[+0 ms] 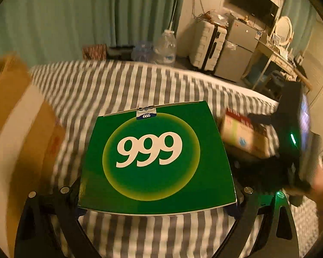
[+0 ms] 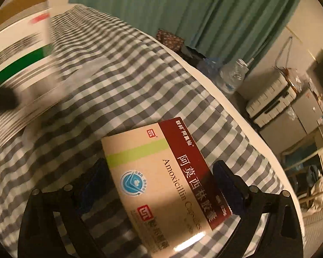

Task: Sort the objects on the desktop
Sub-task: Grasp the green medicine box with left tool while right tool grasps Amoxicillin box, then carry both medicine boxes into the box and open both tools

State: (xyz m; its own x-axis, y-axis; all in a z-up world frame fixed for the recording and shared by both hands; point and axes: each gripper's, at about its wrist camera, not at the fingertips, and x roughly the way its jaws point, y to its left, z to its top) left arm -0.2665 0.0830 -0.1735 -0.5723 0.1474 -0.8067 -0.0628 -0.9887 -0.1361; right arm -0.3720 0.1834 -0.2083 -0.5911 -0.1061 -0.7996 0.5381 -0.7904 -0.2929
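Boxes held clear above checked bedspread [image 2: 122,68], one per gripper.

Left gripper [image 1: 157,195] clamps green 999 box [image 1: 155,159] by its side edges, face up, left of the right gripper [image 2: 159,185]; cardboard carton [image 1: 13,116] lies further left. Right gripper clamps amoxicillin box [image 2: 161,185], long axis pointing forward along the fingers and skewed slightly left.
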